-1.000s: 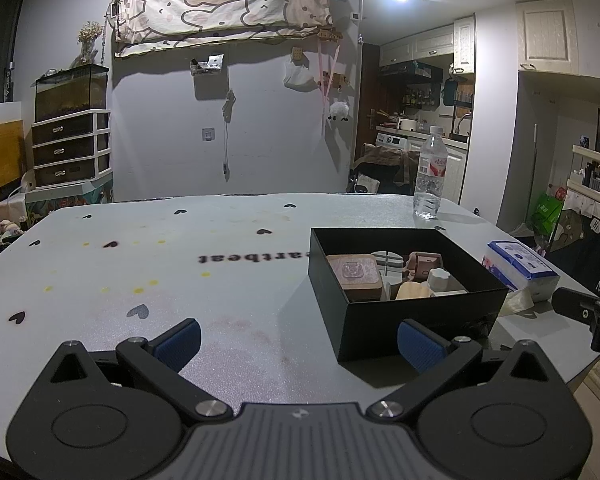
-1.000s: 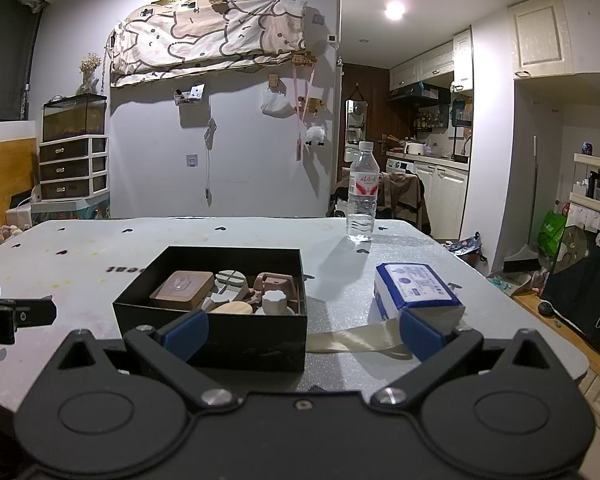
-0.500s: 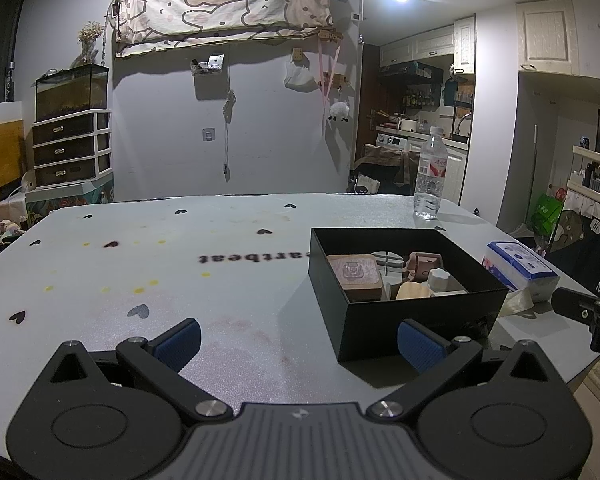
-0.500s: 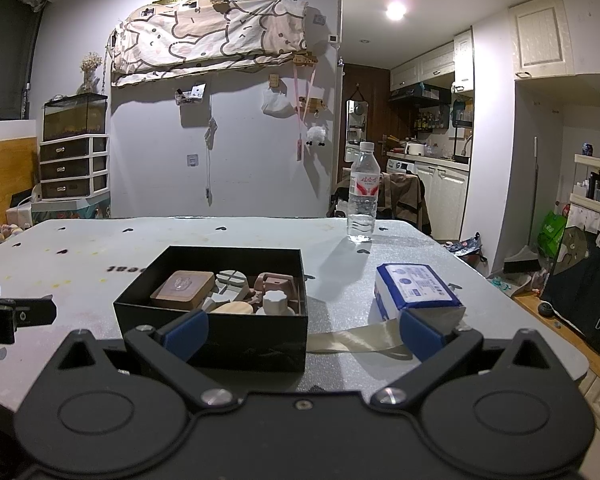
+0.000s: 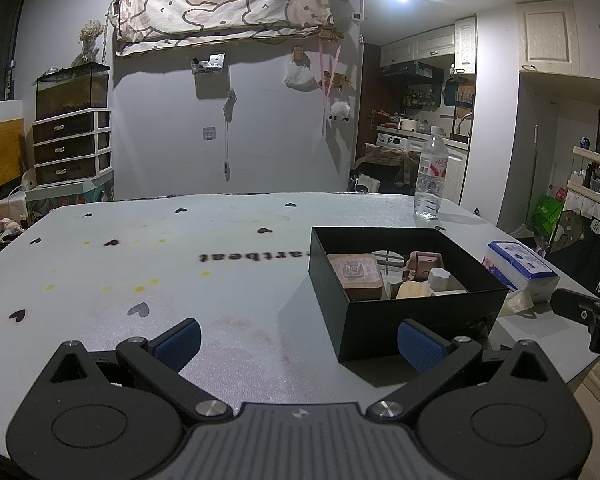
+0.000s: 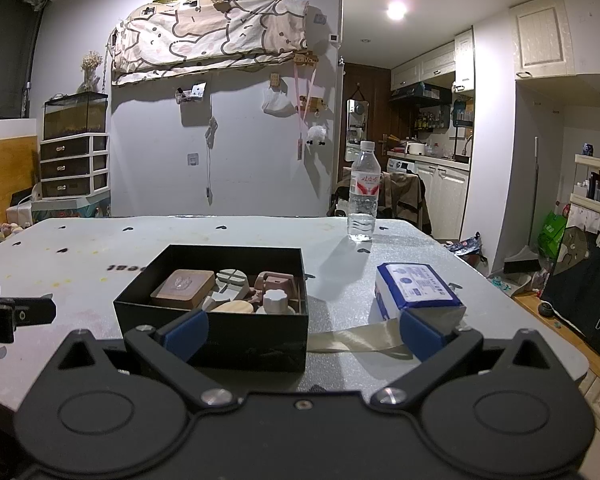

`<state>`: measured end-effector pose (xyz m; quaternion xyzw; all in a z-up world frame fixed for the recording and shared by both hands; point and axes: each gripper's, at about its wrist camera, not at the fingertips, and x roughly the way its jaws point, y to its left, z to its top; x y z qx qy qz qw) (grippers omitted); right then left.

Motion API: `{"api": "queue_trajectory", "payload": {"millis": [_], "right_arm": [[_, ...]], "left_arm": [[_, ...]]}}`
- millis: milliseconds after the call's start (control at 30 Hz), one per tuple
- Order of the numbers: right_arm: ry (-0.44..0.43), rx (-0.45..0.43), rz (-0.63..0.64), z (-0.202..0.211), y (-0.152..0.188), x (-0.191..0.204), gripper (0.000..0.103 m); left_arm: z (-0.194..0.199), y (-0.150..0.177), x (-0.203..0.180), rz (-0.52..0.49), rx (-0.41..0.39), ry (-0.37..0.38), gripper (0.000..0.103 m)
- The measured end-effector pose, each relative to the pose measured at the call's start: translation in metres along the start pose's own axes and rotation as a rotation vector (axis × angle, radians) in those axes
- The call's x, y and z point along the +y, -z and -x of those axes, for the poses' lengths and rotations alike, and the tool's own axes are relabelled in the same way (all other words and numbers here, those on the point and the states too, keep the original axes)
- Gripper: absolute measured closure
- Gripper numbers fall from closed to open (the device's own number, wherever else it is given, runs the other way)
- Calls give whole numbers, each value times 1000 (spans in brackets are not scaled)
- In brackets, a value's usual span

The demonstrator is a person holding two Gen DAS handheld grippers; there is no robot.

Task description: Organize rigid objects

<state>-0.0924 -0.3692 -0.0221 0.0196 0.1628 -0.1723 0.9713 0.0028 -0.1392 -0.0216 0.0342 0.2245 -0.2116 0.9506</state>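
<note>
A black open box (image 5: 412,320) (image 6: 216,332) stands on the white table and holds several small rigid objects: a brown square block (image 5: 356,276) (image 6: 182,290), a pink piece (image 5: 422,264) (image 6: 276,282), a white knob (image 5: 440,278) (image 6: 275,300) and a round wooden piece (image 5: 412,292) (image 6: 232,307). My left gripper (image 5: 298,340) is open and empty, low over the table, to the left of the box's near corner. My right gripper (image 6: 302,330) is open and empty just in front of the box.
A blue and white tissue pack (image 5: 520,268) (image 6: 416,292) lies to the right of the box, with a beige ribbon (image 6: 356,340) beside it. A water bottle (image 5: 430,178) (image 6: 364,192) stands at the far edge. The table's right edge (image 6: 560,344) is close.
</note>
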Motion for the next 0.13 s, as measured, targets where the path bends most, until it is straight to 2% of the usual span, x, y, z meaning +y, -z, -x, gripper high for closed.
{"api": "queue_trajectory", "payload": {"millis": [133], "right_arm": [[0,0,0,0,0,0,0]], "left_arm": [[1,0,-1,0,0,-1,0]]}}
